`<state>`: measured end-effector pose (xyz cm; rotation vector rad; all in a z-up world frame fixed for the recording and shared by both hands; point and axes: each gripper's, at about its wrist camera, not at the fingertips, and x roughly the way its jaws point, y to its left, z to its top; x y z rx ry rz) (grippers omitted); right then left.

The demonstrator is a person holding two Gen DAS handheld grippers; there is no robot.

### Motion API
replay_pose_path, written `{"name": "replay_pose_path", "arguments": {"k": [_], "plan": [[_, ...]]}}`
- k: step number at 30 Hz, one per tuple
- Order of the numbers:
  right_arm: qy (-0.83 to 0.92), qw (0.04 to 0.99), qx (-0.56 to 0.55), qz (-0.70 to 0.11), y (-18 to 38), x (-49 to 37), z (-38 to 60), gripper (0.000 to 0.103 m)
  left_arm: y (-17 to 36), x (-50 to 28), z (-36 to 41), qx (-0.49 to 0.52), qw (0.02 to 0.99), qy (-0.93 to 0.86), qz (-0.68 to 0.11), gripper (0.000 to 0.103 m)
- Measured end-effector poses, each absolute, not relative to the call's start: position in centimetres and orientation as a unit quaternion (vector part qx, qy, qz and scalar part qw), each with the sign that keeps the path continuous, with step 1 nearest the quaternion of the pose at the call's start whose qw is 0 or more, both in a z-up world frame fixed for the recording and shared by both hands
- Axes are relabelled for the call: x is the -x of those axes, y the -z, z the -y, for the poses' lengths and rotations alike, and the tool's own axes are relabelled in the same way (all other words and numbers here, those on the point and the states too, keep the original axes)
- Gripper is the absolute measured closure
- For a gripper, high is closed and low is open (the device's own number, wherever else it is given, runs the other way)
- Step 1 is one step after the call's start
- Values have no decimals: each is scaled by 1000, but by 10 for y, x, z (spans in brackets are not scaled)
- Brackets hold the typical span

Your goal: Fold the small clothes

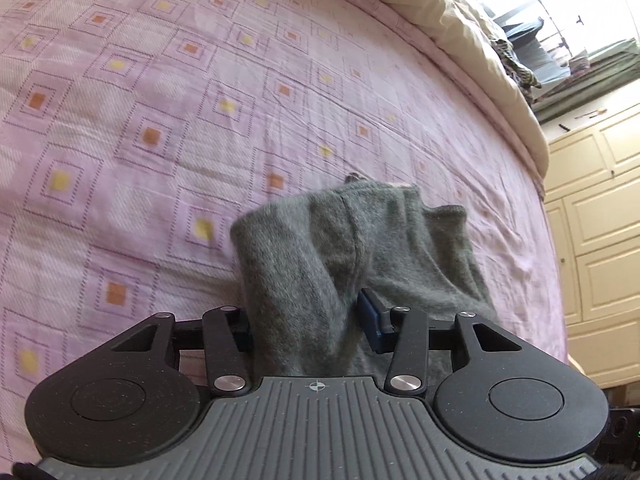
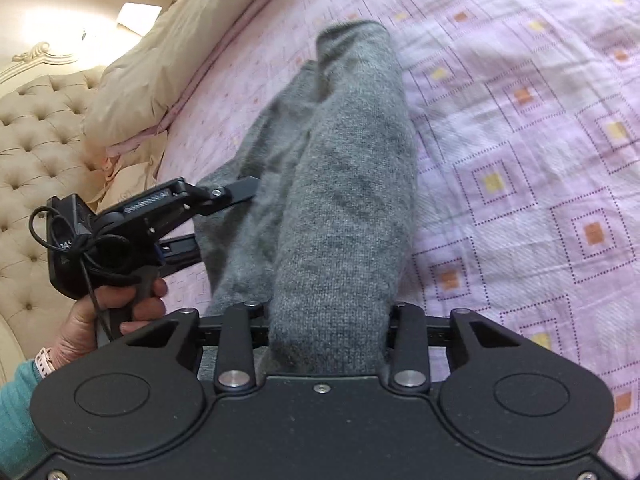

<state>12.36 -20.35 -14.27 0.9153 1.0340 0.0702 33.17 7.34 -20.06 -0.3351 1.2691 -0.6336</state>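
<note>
While the grey knit garment (image 2: 344,200) is hanging lifted over the pink patterned bedspread (image 2: 540,160), both grippers are clamping it. Seen from the right wrist, the right gripper (image 2: 328,344) is pinching a thick fold that is running toward twelve o'clock. At nine o'clock, a hand (image 2: 100,312) in a teal sleeve (image 2: 16,408) is holding the left gripper (image 2: 224,216), which is biting the cloth's other edge. Seen from the left wrist, the left gripper (image 1: 306,328) is squeezing bunched fabric, with cream cupboards (image 1: 592,208) sitting at three o'clock.
</note>
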Motion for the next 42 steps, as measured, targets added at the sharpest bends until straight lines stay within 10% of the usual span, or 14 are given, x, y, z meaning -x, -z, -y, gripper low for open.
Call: {"name": "replay_pose_path", "arguments": {"k": [19,25,42], "plan": [[14,750,-410,-518,130,27,242,60,194,-196,-20,98,703,360,-606,59],[46,739,-365,-564,143,47,251,35,202,-185,-26,87,736,305,-598,58],[26,839,-228,-493,93,74,279,12,141,-136,-21,-43,847,196,-492,47]]}}
